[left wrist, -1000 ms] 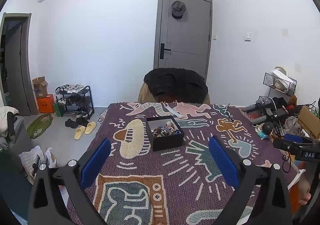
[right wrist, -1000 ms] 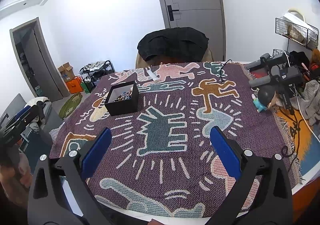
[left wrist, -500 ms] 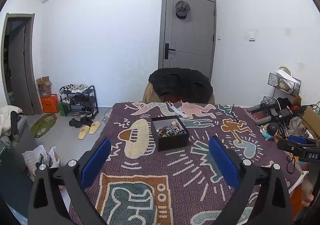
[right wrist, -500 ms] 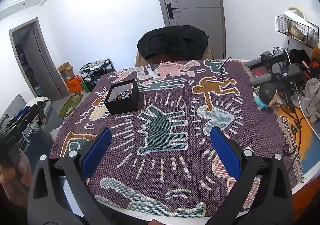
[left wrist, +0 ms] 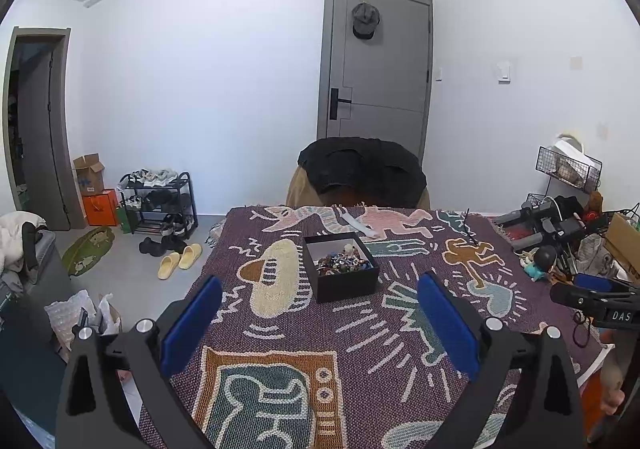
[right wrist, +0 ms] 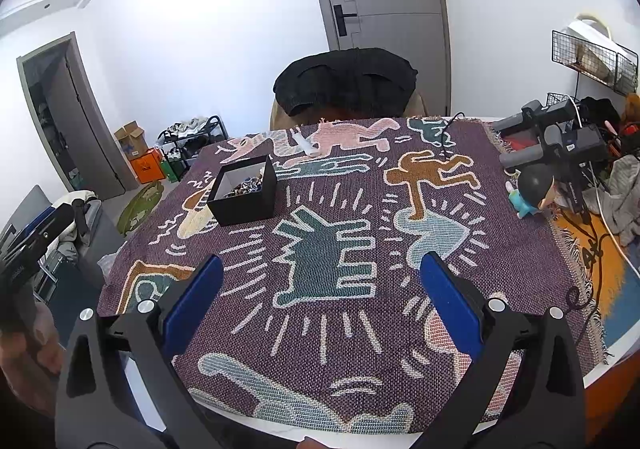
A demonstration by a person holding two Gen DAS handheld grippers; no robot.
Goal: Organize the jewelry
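Patterned purple cloth [right wrist: 520, 249] covered the tabletop, where a black box [left wrist: 340, 273] of jewelry [left wrist: 342, 262] sat. "DAS" showed on the right gripper [right wrist: 320, 297]. Both it and the left gripper [left wrist: 320, 319] hovered level, spread wide, empty.

Both your wrist views look from the table's near edge toward the door [left wrist: 376, 69], sharing the black box [left wrist: 340, 267] [right wrist: 244, 189].

The box [left wrist: 340, 267] of jewelry [left wrist: 342, 261] sat on the blanket [left wrist: 360, 329] covering the surface, left of centre; a chair [left wrist: 360, 173] stood behind, a figurine [right wrist: 532, 189] at the right edge
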